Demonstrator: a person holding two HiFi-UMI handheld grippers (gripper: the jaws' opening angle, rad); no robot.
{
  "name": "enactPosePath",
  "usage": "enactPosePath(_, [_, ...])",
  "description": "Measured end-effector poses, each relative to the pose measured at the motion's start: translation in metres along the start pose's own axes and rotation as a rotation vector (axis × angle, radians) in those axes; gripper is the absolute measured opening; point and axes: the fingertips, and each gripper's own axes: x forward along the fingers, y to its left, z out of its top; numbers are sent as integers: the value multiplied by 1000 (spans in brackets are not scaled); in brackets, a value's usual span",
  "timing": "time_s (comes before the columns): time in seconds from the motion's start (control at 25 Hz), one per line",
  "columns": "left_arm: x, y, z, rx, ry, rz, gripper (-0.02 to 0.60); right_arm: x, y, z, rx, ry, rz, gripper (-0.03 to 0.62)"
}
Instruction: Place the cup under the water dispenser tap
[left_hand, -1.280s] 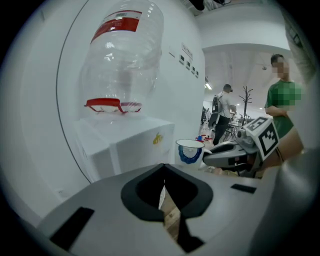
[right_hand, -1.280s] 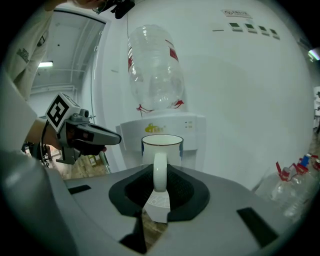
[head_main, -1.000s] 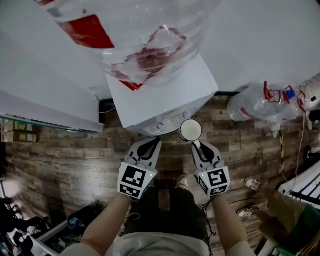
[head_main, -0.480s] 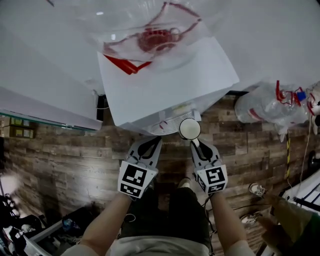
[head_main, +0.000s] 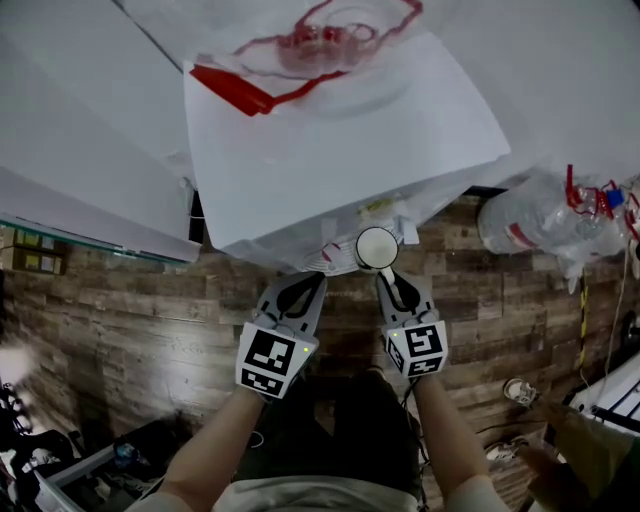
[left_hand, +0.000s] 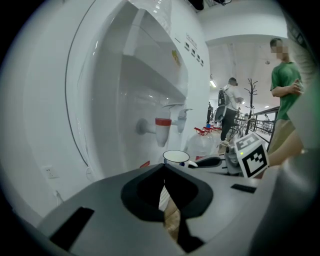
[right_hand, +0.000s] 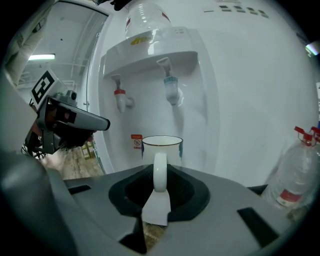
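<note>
While the cup is carried by one gripper only, the left gripper (head_main: 302, 288) has nothing to do: its jaws are pressed together with nothing between them, and it hangs in front of the water dispenser (head_main: 340, 160), left of the dispenser's middle, probably kept alongside for balance and out of the way. On the dispenser's front the red tap (right_hand: 120, 99) sits to the left and the blue tap (right_hand: 171, 90) to the right, both under the overhanging shelf, so anything meant to catch water has to come in low beneath that shelf.

The cup (head_main: 377, 247) is in the air just in front of the dispenser, lower than both spouts and, in the right gripper view, lined up nearer the blue tap than the red one, though not yet under either. It stands upright: its long axis runs up and down, its open mouth faces the ceiling, and its handle (right_hand: 159, 172) points straight back, away from the dispenser toward the person. That is why the right gripper (head_main: 391, 283) has it as it does; its jaws are nearly closed, pinched on the thin loop of the handle, which keeps the gripper behind the cup and leaves the cup's body free to slide in under a spout.

Right of the dispenser, a spare water bottle (head_main: 545, 215) lies on the wooden floor (head_main: 120, 310), well clear of the cup's way.
</note>
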Motion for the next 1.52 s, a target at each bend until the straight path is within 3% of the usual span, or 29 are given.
enactPosePath(0.36, [11, 2, -15, 2, -5, -10, 6, 18, -4, -16, 0, -25, -3, 74])
enactPosePath(0.6, [11, 0, -16, -8, 14, -21, 6, 23, -5, -20, 30, 20, 7, 89])
enactPosePath(0.96, [-1, -2, -11, -32, 62, -32, 6, 21, -8, -17, 45, 110, 53, 253])
enactPosePath(1.08, [-9, -3, -8, -44, 80, -33, 6, 13, -7, -11, 54, 130, 57, 275])
enactPosePath(1.24, [-24, -5, 5, -61, 99, -30, 6, -7, -8, 15, 89, 120, 37, 267])
enactPosePath(1.52, [-58, -14, 55, -86, 103, -34, 6, -56, -9, 84, 162, 98, 9, 167])
